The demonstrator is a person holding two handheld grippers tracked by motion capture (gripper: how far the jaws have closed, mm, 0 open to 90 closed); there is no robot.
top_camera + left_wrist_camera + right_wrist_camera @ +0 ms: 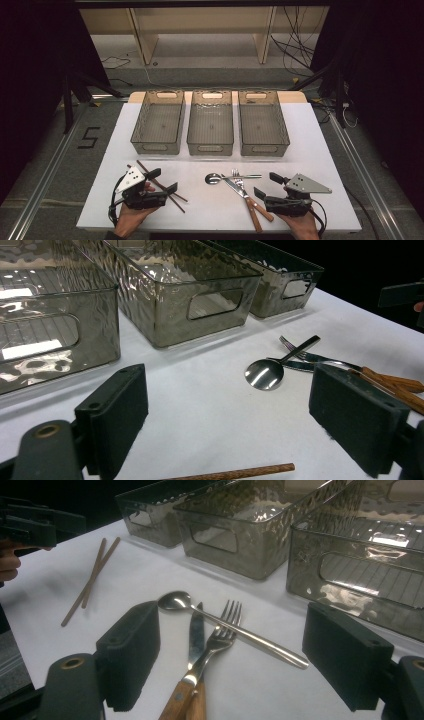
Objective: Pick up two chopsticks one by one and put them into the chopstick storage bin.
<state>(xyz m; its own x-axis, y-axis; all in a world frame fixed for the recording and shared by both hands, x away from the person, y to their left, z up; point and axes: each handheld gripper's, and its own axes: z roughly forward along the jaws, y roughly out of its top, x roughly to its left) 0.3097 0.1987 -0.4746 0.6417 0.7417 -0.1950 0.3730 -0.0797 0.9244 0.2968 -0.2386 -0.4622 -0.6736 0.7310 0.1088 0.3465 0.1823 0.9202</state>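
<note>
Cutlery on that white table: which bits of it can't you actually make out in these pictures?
- Chopsticks: in the high view the left gripper covers their middle; the left gripper view cuts them at its bottom edge.
- Knife: in the right gripper view the fork overlies its wooden handle, which the bottom edge cuts off.
- Spoon: its handle end lies beyond the fork, left gripper view.

Occlusions and cut-offs, cutlery sorting bench

Chopsticks [165, 186] ran partly under the left gripper [165, 181] in high view; one chopstick [235, 472] was cropped by the frame bottom (left gripper view). Wooden handles [186, 702] of knife and fork were cut off at the right gripper view's lower edge.
</note>
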